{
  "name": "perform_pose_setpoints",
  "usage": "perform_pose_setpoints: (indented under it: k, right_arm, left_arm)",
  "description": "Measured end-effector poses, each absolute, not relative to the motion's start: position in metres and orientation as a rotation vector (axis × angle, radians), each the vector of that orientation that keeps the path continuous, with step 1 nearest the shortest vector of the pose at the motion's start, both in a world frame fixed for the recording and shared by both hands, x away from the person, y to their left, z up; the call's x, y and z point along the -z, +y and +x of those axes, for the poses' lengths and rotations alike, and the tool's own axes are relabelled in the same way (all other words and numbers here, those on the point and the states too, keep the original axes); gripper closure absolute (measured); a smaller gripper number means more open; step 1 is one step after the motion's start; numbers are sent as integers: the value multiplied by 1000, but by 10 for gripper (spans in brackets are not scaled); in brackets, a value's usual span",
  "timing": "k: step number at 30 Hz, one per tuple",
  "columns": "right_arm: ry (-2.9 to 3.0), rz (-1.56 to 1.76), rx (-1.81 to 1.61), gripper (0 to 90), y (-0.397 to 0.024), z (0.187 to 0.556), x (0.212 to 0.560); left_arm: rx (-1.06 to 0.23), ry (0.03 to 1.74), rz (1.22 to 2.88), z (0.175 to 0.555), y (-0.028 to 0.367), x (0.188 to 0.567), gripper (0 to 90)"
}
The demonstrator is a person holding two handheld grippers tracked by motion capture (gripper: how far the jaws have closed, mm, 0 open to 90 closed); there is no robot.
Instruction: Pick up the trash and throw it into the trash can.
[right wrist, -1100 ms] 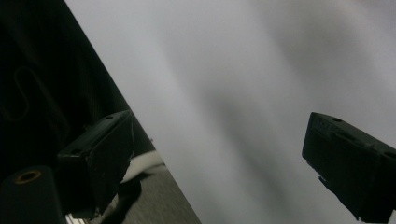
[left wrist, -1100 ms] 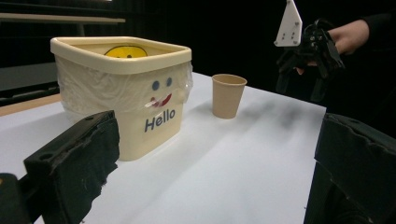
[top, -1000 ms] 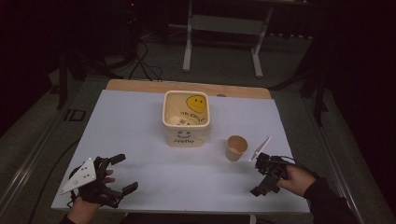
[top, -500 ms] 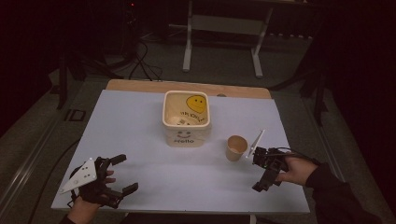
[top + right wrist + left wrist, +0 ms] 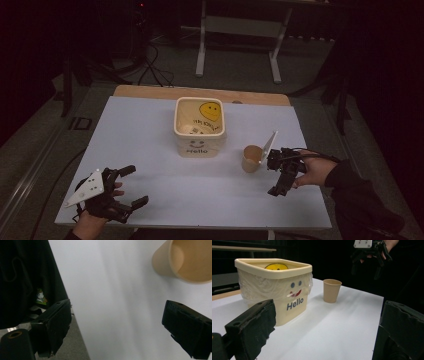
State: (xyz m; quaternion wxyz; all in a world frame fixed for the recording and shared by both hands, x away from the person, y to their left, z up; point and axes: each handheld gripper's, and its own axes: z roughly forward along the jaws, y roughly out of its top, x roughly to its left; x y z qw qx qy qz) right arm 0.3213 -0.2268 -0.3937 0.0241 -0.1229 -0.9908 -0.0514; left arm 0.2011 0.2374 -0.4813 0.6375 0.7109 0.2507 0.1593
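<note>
Both grippers' fingers spread, right gripper [image 5: 281, 172] beside paper cup [image 5: 251, 158]; tub [image 5: 199, 127] reads "Hello" w/ smiley.

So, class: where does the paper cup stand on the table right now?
In the high view the paper cup stands upright on the white table, right of the cream Hello bin and just left of the open right gripper.

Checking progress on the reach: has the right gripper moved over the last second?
Yes. The right gripper has shifted left along the white table, closing on the upright tan paper cup, which sits where it was. Its jaws stand open, not yet touching it.
</note>
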Motion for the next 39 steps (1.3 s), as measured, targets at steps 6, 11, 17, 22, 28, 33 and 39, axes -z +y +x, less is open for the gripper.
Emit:
perform_pose_setpoints:
  k: [6, 11, 17, 22, 28, 33, 39]
  right_arm:
    - [-3090, -325, 164, 89, -219, 329, 386]
    - [-3108, -286, 190, 89, -215, 338, 379]
    - [-3118, -255, 253, 89, -213, 346, 374]
    - [-3128, -229, 296, 89, -212, 354, 376]
    - [-3131, -222, 327, 89, -209, 365, 381]
    - [-3132, -198, 331, 89, -206, 373, 385]
    - [-3134, -171, 349, 90, -201, 382, 387]
  left_arm:
    - [-361, 571, 1625, 201, 237, 482, 8]
    - [-360, 569, 1627, 201, 237, 481, 8]
    - [-362, 565, 1626, 201, 237, 481, 8]
    - [-361, 563, 1628, 201, 237, 481, 8]
    - [-362, 561, 1628, 201, 237, 481, 8]
    - [-360, 557, 1629, 201, 237, 481, 8]
    - [-361, 556, 1629, 201, 238, 481, 8]
